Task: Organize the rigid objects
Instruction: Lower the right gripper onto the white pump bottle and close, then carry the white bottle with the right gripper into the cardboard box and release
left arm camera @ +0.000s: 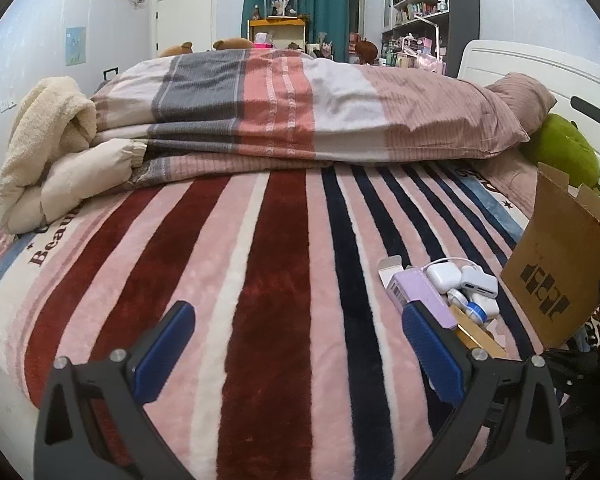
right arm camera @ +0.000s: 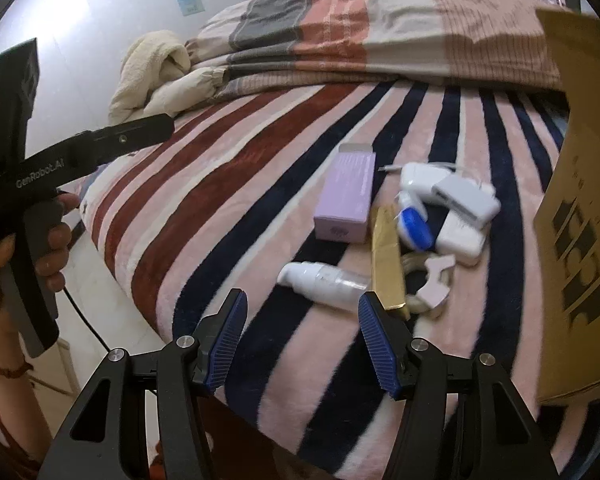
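A pile of small rigid items lies on the striped blanket (right arm camera: 260, 152): a lilac box (right arm camera: 346, 196), a white pump bottle (right arm camera: 324, 280), a gold bar-shaped box (right arm camera: 386, 256), white chargers (right arm camera: 456, 196), and a blue-and-white round case (right arm camera: 414, 226). The lilac box (left arm camera: 416, 292) and chargers (left arm camera: 460, 280) also show in the left wrist view. My right gripper (right arm camera: 302, 312) is open and empty, just in front of the pump bottle. My left gripper (left arm camera: 296, 320) is open and empty over bare blanket, left of the pile.
A brown cardboard box (right arm camera: 580, 240) stands at the right, next to the pile; it also shows in the left wrist view (left arm camera: 560, 264). A folded quilt (left arm camera: 300, 112) and a cream jacket (left arm camera: 48, 152) lie at the back. The bed's front edge is close below both grippers.
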